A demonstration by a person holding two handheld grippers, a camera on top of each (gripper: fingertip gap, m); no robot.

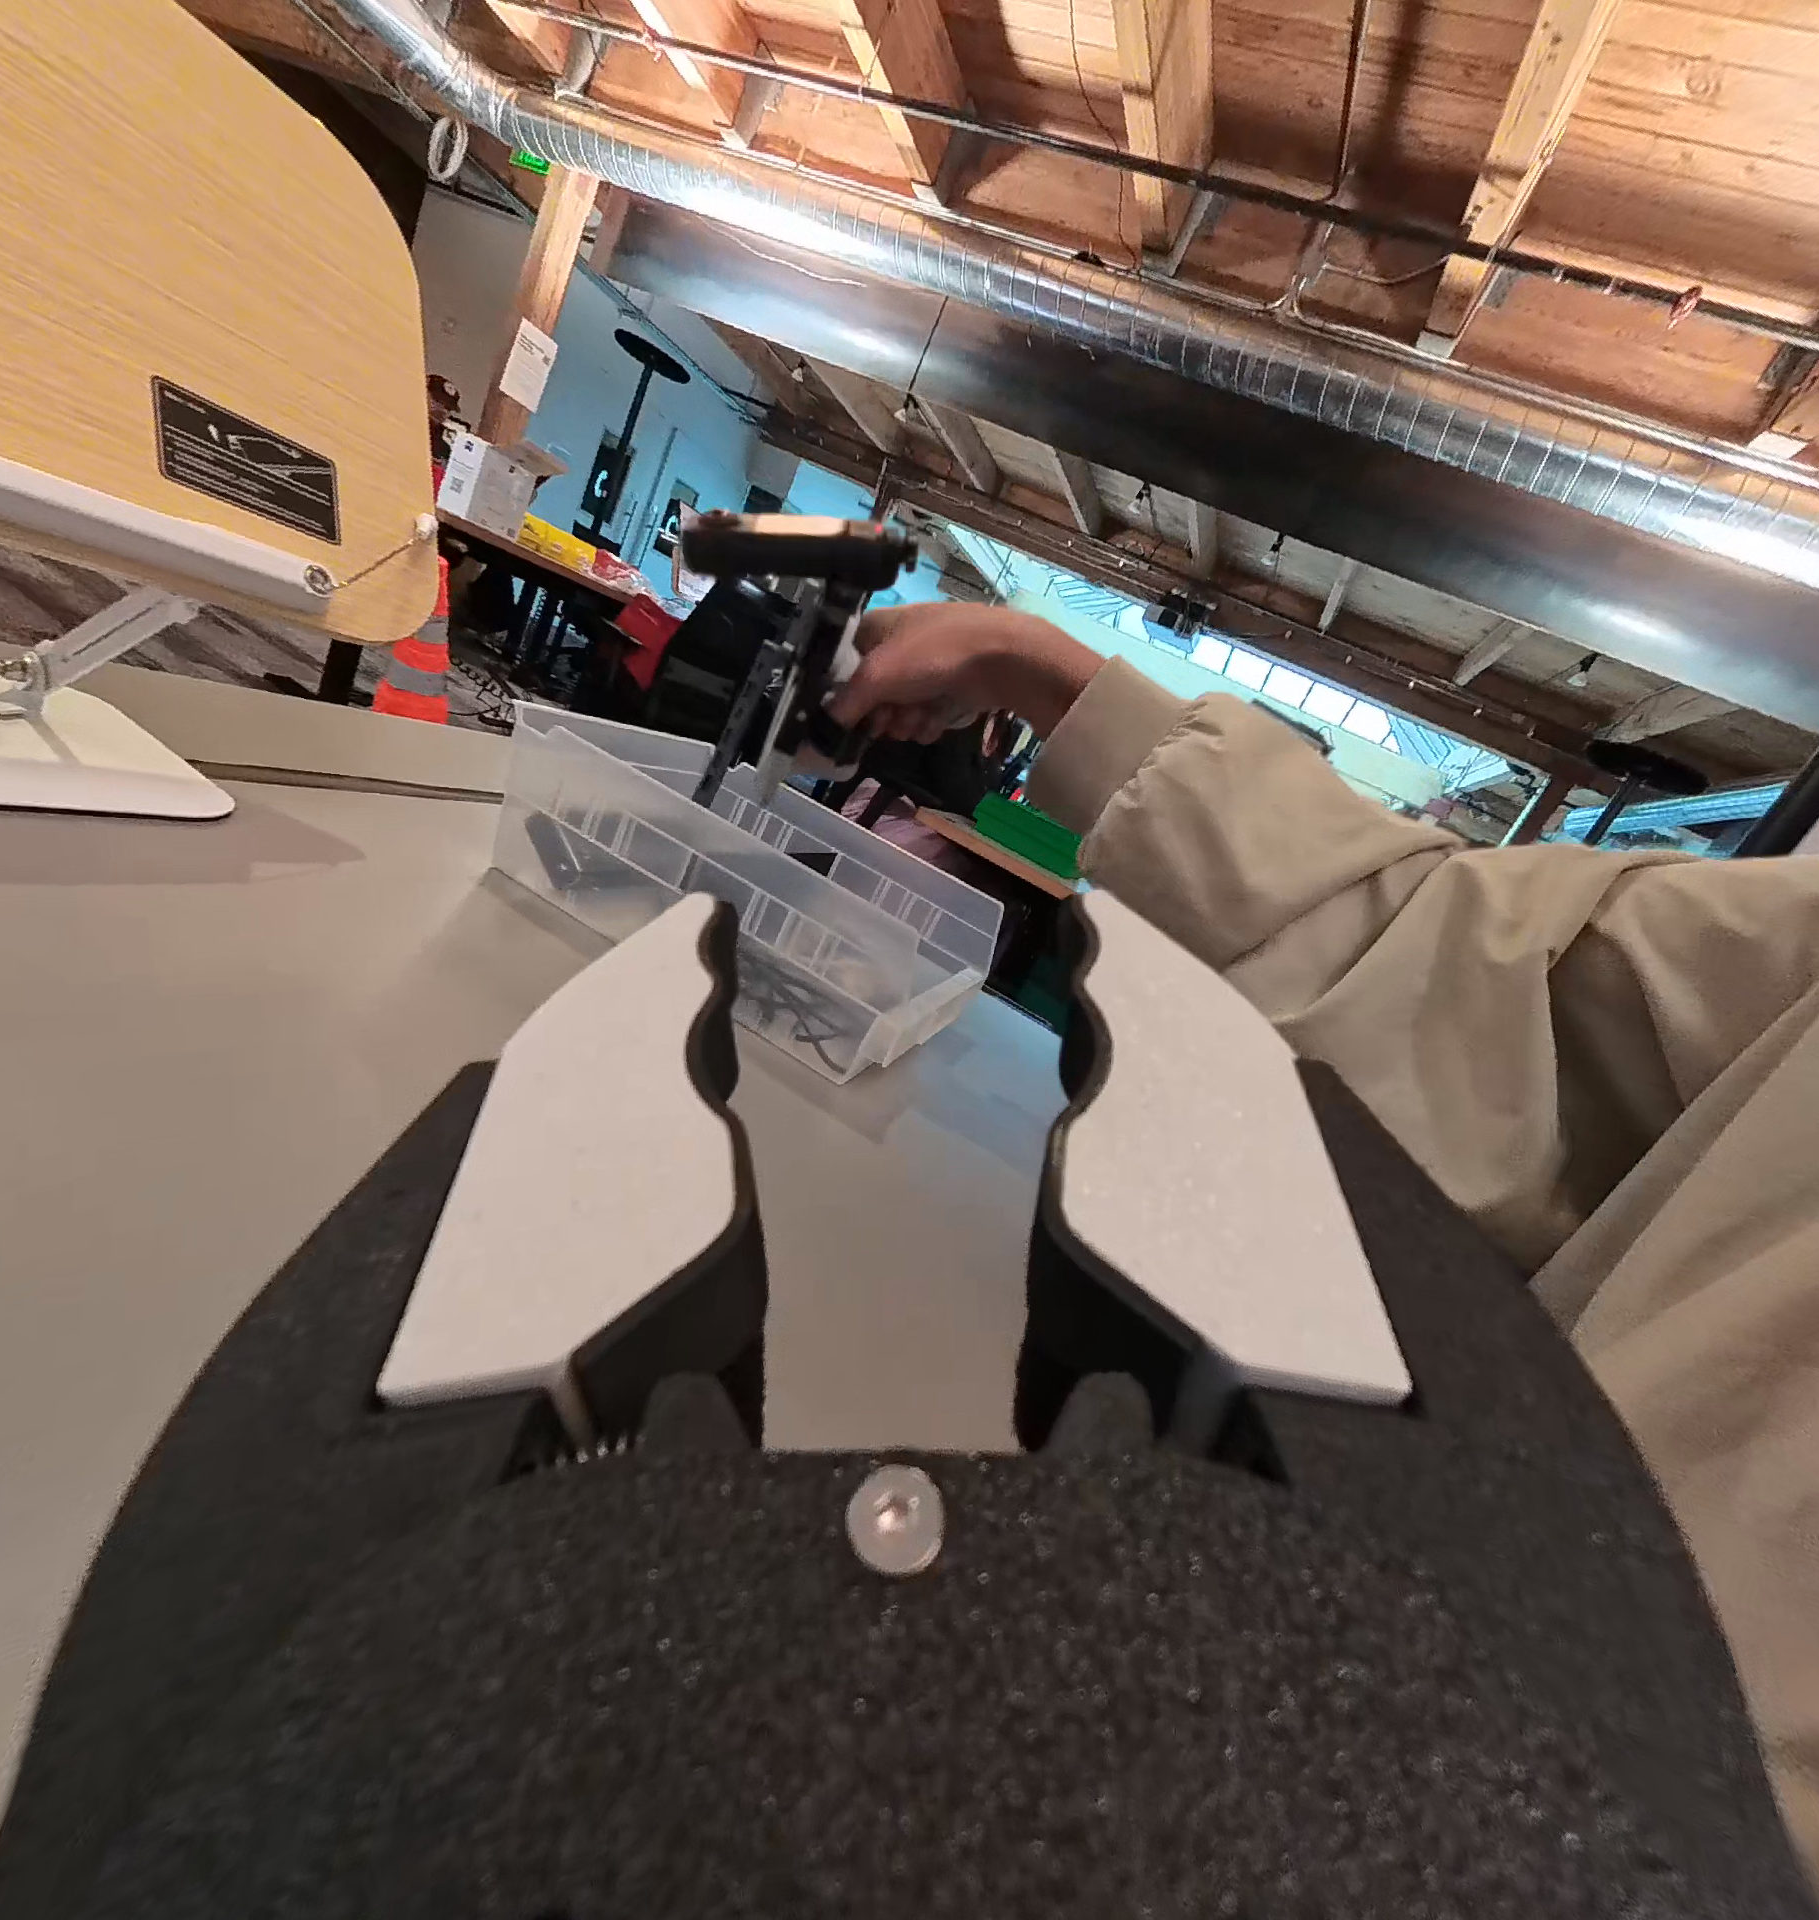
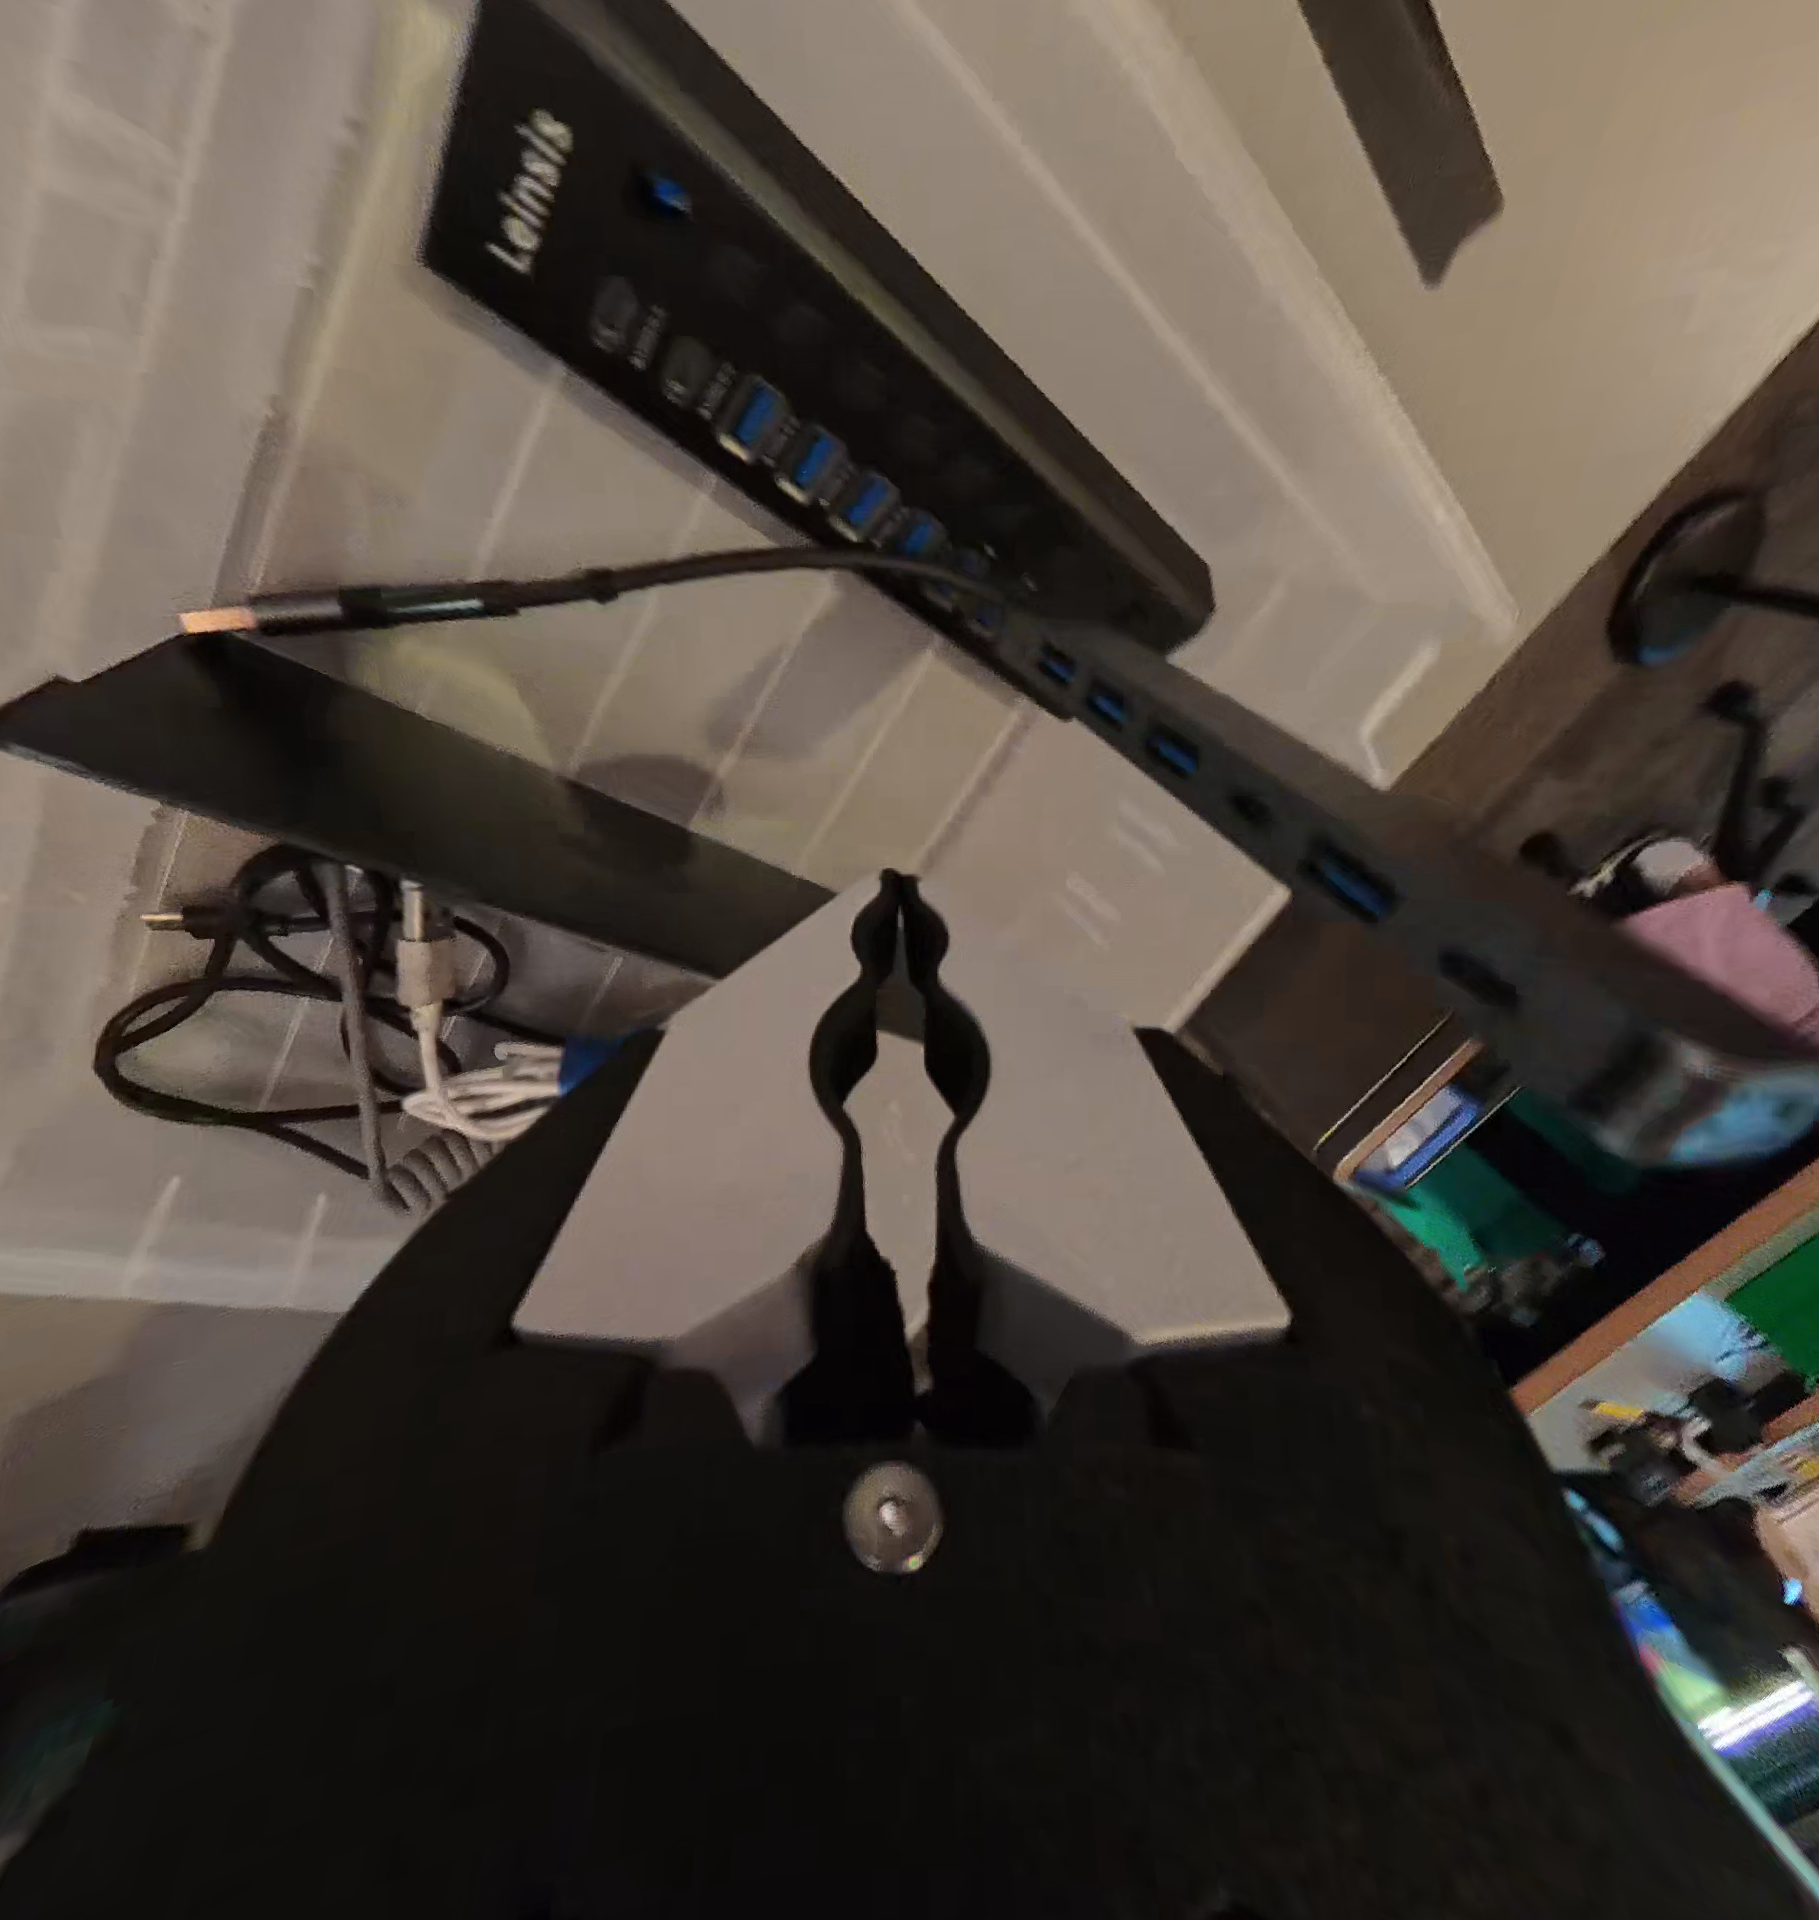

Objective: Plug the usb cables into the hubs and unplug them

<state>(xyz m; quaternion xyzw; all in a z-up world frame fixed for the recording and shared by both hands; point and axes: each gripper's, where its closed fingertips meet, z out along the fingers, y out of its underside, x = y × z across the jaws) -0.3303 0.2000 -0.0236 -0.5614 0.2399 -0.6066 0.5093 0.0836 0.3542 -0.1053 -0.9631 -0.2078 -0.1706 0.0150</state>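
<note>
In the right wrist view, my right gripper point(image 2: 900, 883) is shut with nothing visible between its tips. It hovers over a clear compartment box point(image 2: 157, 312). In the box lies a long black hub point(image 2: 884, 343) with a row of blue ports. A slim grey hub point(image 2: 1300, 821) rests slanted across it, and its short cable ends in a plug point(image 2: 261, 618) that points left. Loose black, grey and white cables point(image 2: 365, 1039) lie coiled in a compartment at the left. My left gripper point(image 1: 894, 935) is open and empty, low over the table and short of the box point(image 1: 884, 914).
A flat black slab point(image 2: 365, 790) lies slanted just beyond my right fingertips. In the left wrist view, a hand in a beige sleeve point(image 1: 1352, 935) holds the right gripper point(image 1: 744, 779) down into the box. A wooden board on a white stand point(image 1: 157, 312) is at the left on the grey table point(image 1: 209, 1039). Tip to tip, the grippers are about 45 centimeters apart. It is some 9 centimeters from my right tips to the long black hub point(image 2: 884, 343).
</note>
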